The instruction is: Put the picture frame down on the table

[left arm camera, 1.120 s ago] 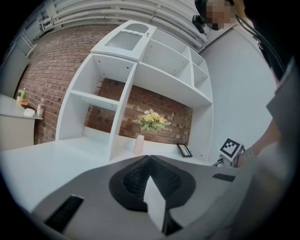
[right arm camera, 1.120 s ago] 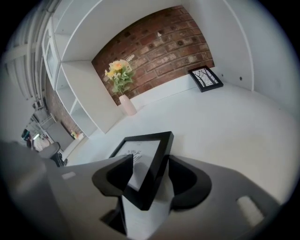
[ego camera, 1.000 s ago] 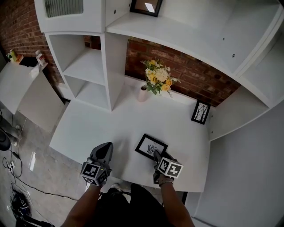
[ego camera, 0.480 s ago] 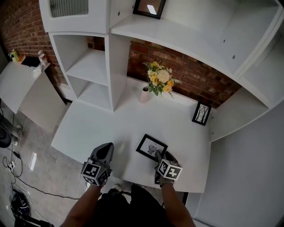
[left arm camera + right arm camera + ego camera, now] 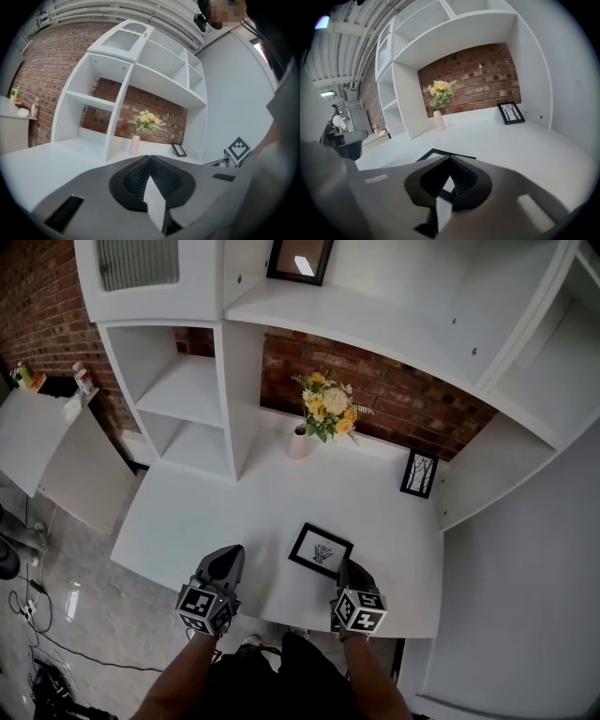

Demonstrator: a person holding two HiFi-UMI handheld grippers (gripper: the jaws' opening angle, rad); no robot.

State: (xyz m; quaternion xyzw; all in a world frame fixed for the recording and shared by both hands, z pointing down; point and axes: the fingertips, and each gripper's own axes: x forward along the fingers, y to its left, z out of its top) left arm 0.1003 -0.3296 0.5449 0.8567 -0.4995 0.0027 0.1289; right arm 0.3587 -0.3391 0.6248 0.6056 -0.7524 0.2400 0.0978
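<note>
The black picture frame (image 5: pixel 321 551) lies flat on the white table (image 5: pixel 216 512), near its front edge. My right gripper (image 5: pixel 343 565) sits just behind the frame's near right side, jaws shut and empty. In the right gripper view the shut jaws (image 5: pixel 450 157) point at the frame's near corner (image 5: pixel 440 153), which shows just past the tips. My left gripper (image 5: pixel 230 554) hovers over the front edge to the frame's left, shut with nothing in it, as the left gripper view (image 5: pixel 150 157) shows.
A vase of yellow and white flowers (image 5: pixel 323 413) stands at the back by the brick wall. A small framed picture (image 5: pixel 419 474) leans at the back right corner. White shelving (image 5: pixel 183 390) rises on the left, with another frame (image 5: pixel 300 257) on the top shelf.
My right gripper has drawn back a little from the frame toward the table's front edge. The frame stays flat on the table. The left gripper has hardly moved.
</note>
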